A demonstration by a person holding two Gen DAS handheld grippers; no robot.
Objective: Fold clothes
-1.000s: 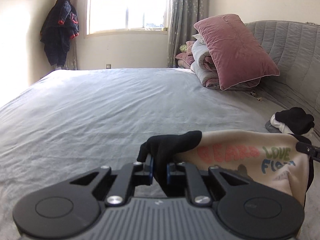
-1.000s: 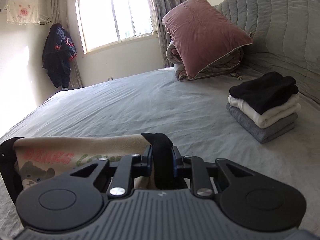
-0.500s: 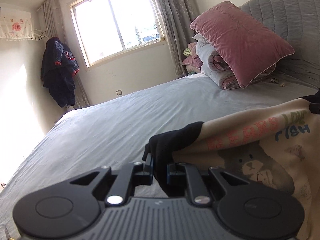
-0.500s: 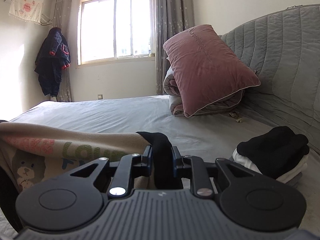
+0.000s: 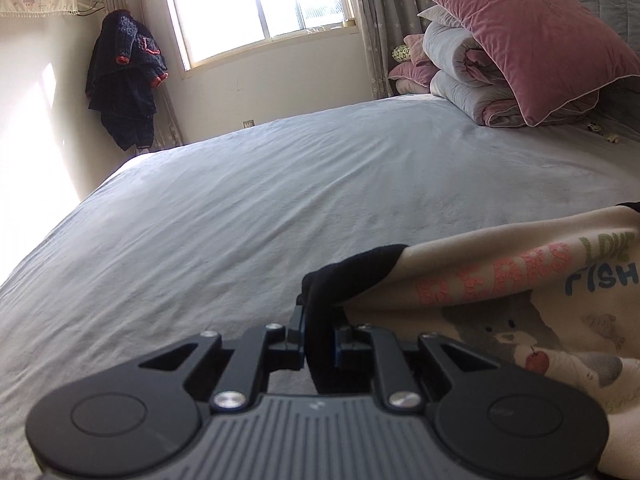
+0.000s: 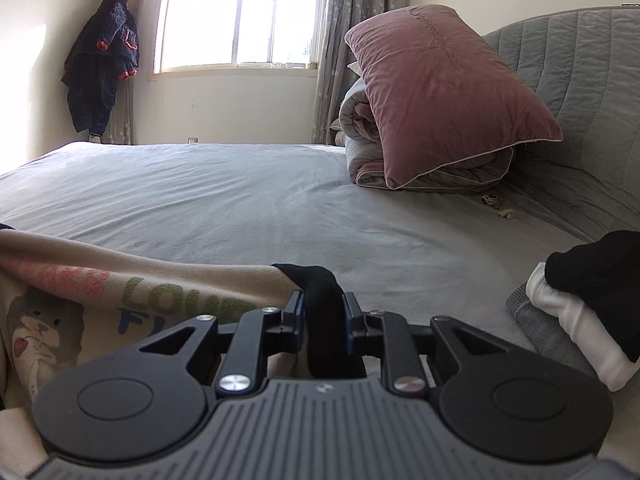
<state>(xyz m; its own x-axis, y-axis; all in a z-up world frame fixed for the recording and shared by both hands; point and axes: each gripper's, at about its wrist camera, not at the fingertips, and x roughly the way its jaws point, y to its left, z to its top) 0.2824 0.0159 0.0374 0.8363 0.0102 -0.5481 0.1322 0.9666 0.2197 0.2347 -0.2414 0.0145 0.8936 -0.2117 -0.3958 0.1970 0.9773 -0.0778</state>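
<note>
A cream sweatshirt [image 5: 520, 300] with black sleeves, a bear print and coloured letters hangs stretched between both grippers over the grey bed [image 5: 280, 200]. My left gripper [image 5: 319, 322] is shut on its black shoulder part, the cloth running off to the right. In the right wrist view the same sweatshirt [image 6: 100, 292] spreads to the left, and my right gripper [image 6: 324, 312] is shut on its other black shoulder part. The garment's lower part is hidden below both views.
A stack of folded clothes [image 6: 580, 312], black on white on grey, lies on the bed at the right. A pink pillow [image 6: 440, 96] leans on a rolled duvet by the grey headboard [image 6: 580, 80]. A dark jacket [image 5: 124, 80] hangs by the window.
Both grippers have carried the sweatshirt across and lower over the bed, both wrists rolling. The folded stack has slid to the right edge of the right wrist view. Both grips are unchanged.
</note>
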